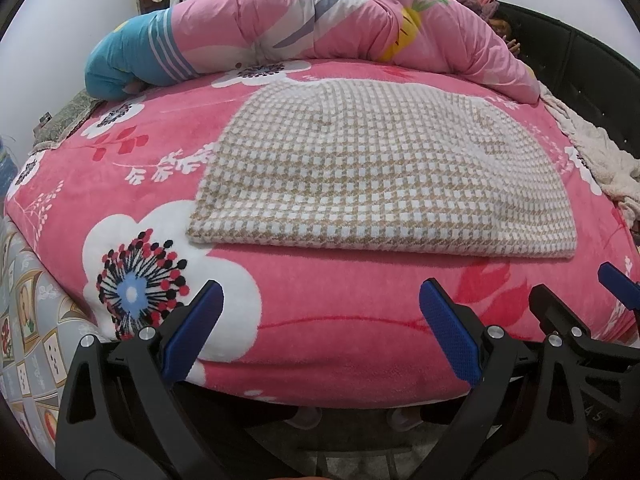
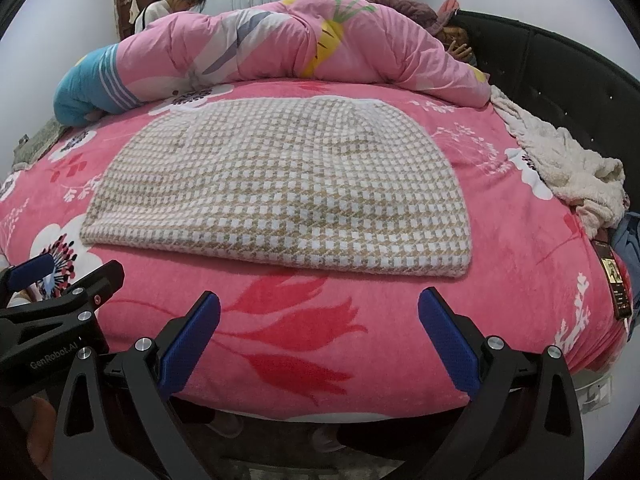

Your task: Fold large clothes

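Both claws (image 1: 320, 320) (image 2: 318, 324) spread, empty; folded garment (image 1: 380, 176) sleeves hidden.

Person (image 2: 176, 8) at far left mostly hidden behind rolled pink quilt (image 2: 280, 44); second figure (image 2: 460, 46) by headboard barely visible; right tongs (image 1: 580, 292) cut by left-wrist frame edge; hang tag (image 2: 614, 280) print too small to read

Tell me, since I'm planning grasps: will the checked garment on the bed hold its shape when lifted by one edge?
Probably not. The checked garment looks like soft knit lying in flat layers, so it should drape and unfold. It seems thick, so fairly heavy. The plush bedspread may grip it when it is dragged.
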`<action>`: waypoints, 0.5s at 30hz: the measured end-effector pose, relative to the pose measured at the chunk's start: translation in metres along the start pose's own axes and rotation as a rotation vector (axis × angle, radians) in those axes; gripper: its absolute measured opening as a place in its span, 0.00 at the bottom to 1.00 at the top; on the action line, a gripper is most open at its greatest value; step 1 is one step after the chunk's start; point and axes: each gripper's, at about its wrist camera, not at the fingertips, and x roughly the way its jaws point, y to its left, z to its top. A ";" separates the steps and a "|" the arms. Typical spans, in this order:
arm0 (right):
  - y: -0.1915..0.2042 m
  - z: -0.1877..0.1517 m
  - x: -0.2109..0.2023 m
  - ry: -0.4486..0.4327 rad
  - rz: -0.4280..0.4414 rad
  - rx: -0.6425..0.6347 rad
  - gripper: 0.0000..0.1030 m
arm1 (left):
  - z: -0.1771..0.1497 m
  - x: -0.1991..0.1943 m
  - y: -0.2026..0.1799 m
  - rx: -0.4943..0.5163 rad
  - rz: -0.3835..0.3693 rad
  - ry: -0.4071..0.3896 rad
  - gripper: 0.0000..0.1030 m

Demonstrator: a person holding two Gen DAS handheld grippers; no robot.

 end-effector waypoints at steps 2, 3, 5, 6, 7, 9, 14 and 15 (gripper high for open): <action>0.001 0.000 0.000 0.001 0.000 0.000 0.94 | 0.000 -0.001 0.000 0.000 0.000 -0.002 0.92; 0.000 0.000 0.000 0.001 0.001 0.000 0.94 | 0.000 -0.001 0.000 -0.001 0.000 -0.002 0.92; 0.000 0.000 -0.001 0.001 0.000 0.000 0.94 | 0.000 -0.001 0.000 0.000 0.000 -0.002 0.92; 0.000 0.000 -0.001 0.000 0.000 -0.001 0.94 | 0.000 -0.001 0.000 0.000 0.000 -0.002 0.92; 0.001 -0.001 0.000 0.001 0.001 0.000 0.94 | 0.000 -0.001 0.001 0.000 0.001 -0.001 0.92; 0.000 -0.001 -0.001 0.001 0.001 0.001 0.94 | 0.000 -0.001 0.001 0.000 0.000 -0.002 0.92; 0.000 -0.001 0.000 0.000 0.001 -0.001 0.94 | 0.000 -0.001 0.001 0.000 0.000 -0.001 0.92; -0.001 -0.001 0.000 0.000 0.000 0.000 0.94 | -0.001 -0.001 0.001 0.001 0.000 -0.002 0.92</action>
